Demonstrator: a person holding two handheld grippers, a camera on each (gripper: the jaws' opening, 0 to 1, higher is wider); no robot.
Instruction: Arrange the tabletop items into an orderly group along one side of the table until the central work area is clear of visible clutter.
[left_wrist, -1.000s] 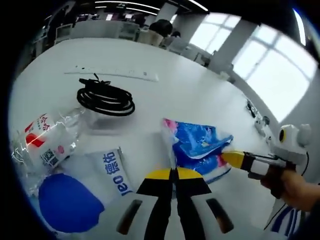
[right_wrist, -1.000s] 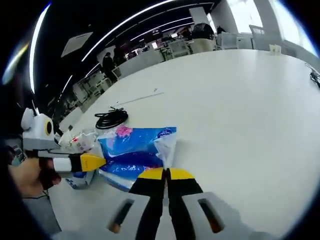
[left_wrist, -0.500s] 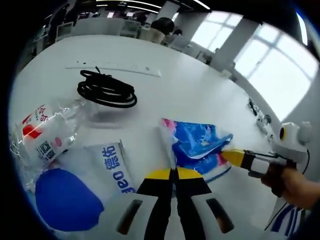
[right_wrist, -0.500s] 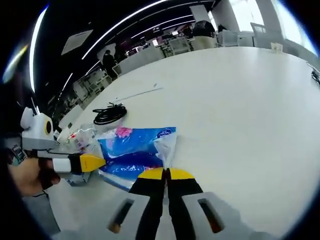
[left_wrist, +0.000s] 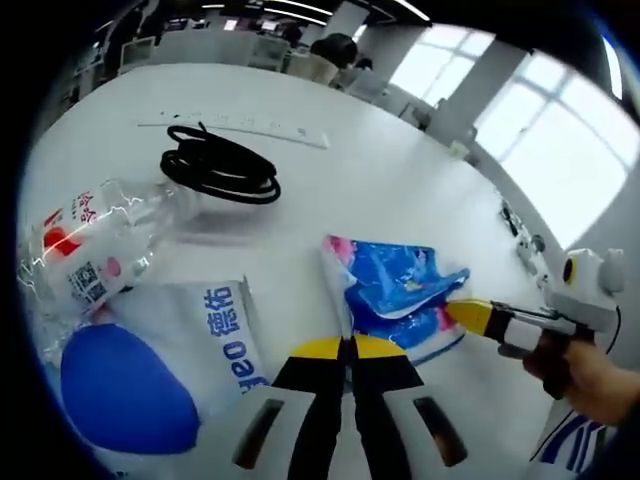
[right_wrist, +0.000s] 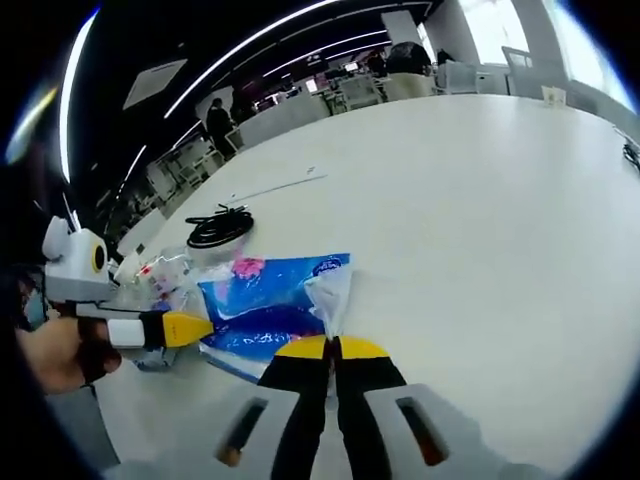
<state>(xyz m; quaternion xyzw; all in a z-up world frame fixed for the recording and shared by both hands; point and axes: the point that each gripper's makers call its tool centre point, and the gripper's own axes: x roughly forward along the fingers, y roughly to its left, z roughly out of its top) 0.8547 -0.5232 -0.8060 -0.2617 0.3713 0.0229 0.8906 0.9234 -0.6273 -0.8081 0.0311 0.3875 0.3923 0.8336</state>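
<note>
Nearest in the left gripper view, my left gripper (left_wrist: 347, 345) has its jaws closed flat on one corner of the blue packet (left_wrist: 395, 290), lower centre of frame. In the right gripper view, my right gripper (right_wrist: 333, 343) pinches the opposite corner of the same packet (right_wrist: 270, 310), jaws likewise closed with film between them. Each gripper enters the other's view from the side: the right one (left_wrist: 470, 315) at lower right, the left one (right_wrist: 185, 328) at lower left.

Handling judgement: the packet is thin printed film, soft, light and slack. It sags between the two grips and looks slippery. Corners or sealed edges look like the best hold; the middle would only bunch.

Lower left of the left gripper view: a white pack with blue lettering (left_wrist: 215, 335) touching a blue rounded item (left_wrist: 120, 390). Just beyond, at left, a crinkled clear bag with red print (left_wrist: 95, 255), also flimsy.

Further up, a coiled black cable (left_wrist: 220, 170), floppy, best taken across the whole bundle. Beyond it, upper centre, a long white ruler-like strip (left_wrist: 235, 130), stiff, lying flat on the worktop (left_wrist: 380, 190).

The items cluster on one side; the broad right half of the worktop (right_wrist: 480, 220) is bare.
</note>
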